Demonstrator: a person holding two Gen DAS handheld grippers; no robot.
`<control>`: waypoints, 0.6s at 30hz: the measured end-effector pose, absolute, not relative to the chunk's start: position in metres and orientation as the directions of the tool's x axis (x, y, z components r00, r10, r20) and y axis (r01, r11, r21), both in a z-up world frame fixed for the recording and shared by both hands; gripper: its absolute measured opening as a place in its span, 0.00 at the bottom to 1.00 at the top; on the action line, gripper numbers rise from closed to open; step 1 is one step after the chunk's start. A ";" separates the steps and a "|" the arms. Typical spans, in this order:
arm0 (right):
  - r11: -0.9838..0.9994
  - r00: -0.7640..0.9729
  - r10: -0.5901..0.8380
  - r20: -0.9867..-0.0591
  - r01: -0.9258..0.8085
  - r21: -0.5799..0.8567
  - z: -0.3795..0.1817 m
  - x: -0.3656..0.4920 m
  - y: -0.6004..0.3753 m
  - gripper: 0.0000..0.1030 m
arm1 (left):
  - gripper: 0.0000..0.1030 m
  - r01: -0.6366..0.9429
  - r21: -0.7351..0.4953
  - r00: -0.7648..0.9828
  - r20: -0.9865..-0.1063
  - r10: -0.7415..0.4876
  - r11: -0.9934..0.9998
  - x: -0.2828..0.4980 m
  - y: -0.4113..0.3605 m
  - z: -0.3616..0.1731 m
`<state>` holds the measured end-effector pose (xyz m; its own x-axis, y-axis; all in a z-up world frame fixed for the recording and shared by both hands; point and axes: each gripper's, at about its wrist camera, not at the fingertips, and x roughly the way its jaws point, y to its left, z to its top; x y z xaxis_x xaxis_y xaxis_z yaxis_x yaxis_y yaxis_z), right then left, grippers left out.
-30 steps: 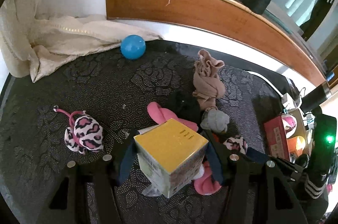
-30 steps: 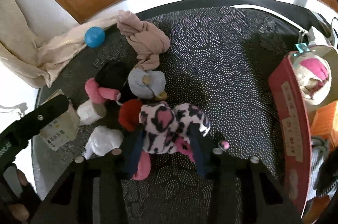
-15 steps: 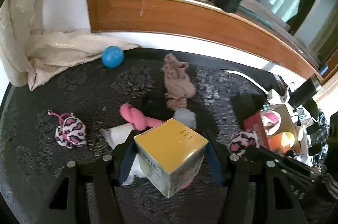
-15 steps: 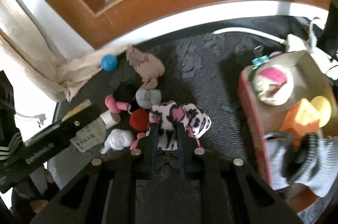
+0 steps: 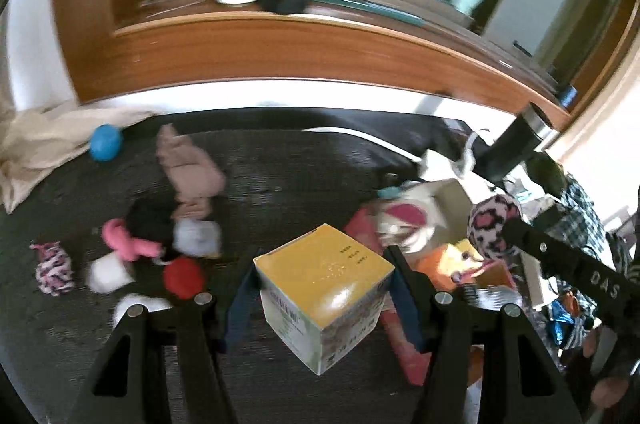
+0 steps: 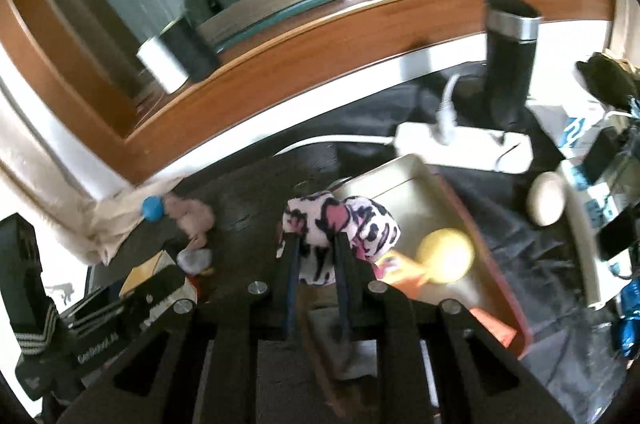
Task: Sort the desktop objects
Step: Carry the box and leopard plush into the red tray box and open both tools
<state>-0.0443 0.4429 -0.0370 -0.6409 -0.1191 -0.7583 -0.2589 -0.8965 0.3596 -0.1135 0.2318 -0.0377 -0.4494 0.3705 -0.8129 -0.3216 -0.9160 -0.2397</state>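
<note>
Our right gripper (image 6: 316, 256) pinches the leopard-print sock bundle (image 6: 340, 224) over the red-rimmed tray (image 6: 492, 264); our left gripper (image 5: 320, 288) clamps the yellow-topped box (image 5: 324, 292). Let's clear the rim before letting go. A second ago both sat lower over the mat (image 5: 288, 168); now they're raised and further right.

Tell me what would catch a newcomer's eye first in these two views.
The yellow-topped box clamped in the left gripper fills the foreground of its view. The right gripper is shut on a pink leopard-print sock bundle above the red-rimmed tray. Behind, a heap of balled socks lies on the dark mat.
</note>
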 end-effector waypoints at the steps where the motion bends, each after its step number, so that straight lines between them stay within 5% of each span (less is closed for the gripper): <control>1: -0.895 -0.644 -0.113 -0.757 -0.265 0.359 -0.036 -0.043 0.450 0.17 | 0.61 -0.333 -0.244 -0.443 -0.812 0.379 -0.911 -0.113 0.242 -0.038; 10: -0.895 -0.659 -0.124 -0.742 -0.248 0.370 -0.031 -0.058 0.486 0.17 | 0.61 -0.404 -0.264 -0.405 -0.807 0.430 -0.876 -0.115 0.315 -0.042; 14: -0.891 -0.649 -0.155 -0.745 -0.234 0.389 -0.035 -0.072 0.492 0.26 | 0.75 -0.408 -0.278 -0.365 -0.823 0.435 -0.870 -0.120 0.333 -0.050; 18: -0.889 -0.639 -0.164 -0.751 -0.235 0.394 -0.041 -0.075 0.496 0.42 | 0.75 -0.398 -0.280 -0.359 -0.829 0.429 -0.874 -0.121 0.336 -0.055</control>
